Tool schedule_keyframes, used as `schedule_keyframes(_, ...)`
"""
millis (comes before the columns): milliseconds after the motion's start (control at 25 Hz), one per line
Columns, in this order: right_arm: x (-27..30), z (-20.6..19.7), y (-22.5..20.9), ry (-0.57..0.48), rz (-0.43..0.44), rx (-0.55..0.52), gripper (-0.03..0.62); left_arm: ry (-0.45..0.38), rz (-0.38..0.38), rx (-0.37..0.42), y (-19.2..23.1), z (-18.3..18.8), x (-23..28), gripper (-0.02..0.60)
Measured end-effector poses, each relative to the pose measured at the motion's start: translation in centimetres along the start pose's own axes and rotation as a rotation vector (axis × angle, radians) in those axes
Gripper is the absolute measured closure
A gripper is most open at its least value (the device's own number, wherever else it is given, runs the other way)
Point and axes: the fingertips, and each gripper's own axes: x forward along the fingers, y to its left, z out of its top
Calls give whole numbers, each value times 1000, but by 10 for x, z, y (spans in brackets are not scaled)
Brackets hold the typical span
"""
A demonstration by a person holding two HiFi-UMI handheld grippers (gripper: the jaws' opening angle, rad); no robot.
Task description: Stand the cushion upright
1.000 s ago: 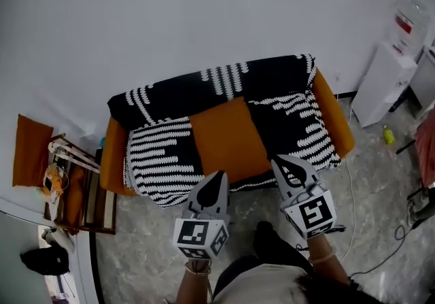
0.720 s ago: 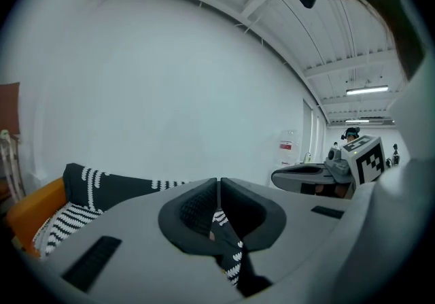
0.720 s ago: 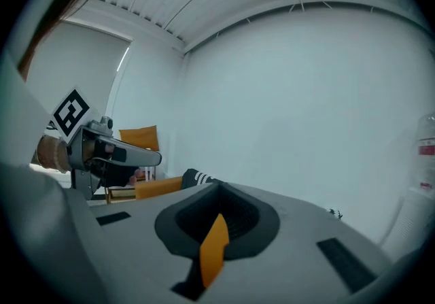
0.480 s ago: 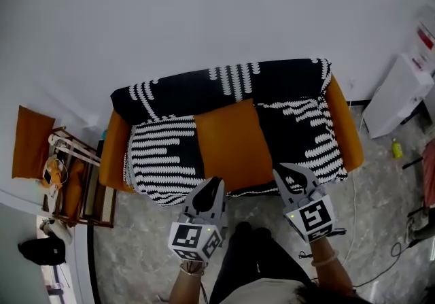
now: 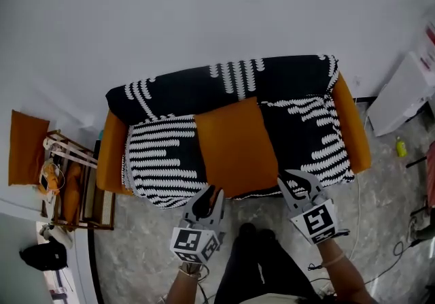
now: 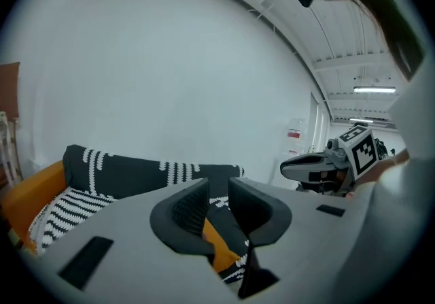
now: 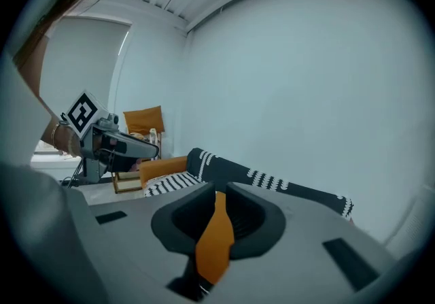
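Now my left gripper (image 5: 209, 194) and right gripper (image 5: 300, 180) sit lower and closer to the sofa's (image 5: 112, 156) front edge than a second ago. Their jaws have just been opening, and each stands slightly spread with nothing between. The orange cushion (image 5: 234, 146) lies flat mid-seat, flanked by black-and-white throws (image 5: 163, 160). A wooden rack (image 5: 71, 187) stands beside the sofa.

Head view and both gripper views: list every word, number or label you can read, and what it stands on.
No text is readable.
The red label on the white dispenser: too small and blurred.
The left gripper and right gripper: black-and-white square markers only, no letters.
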Motion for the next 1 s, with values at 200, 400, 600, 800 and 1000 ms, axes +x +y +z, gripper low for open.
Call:
schedule_keyframes(200, 26, -32, -1, 52, 9, -11, 533, 29, 11, -19, 29, -33, 19, 476)
schedule_keyframes(400, 51, -72, -3, 87, 22, -46, 517, 73, -1, -54, 53, -73, 37, 460)
schedule_keyframes(600, 71, -115, -9, 144, 9, -33, 502, 127, 10, -71, 77, -116, 51, 426)
schedule_keyframes(800, 86, -157, -10, 196, 14, -46, 499, 177, 12, -92, 94, -159, 59, 411)
schedule_keyframes(1000, 107, -196, -11, 240, 34, -55, 491, 209, 36, -102, 115, -194, 73, 385)
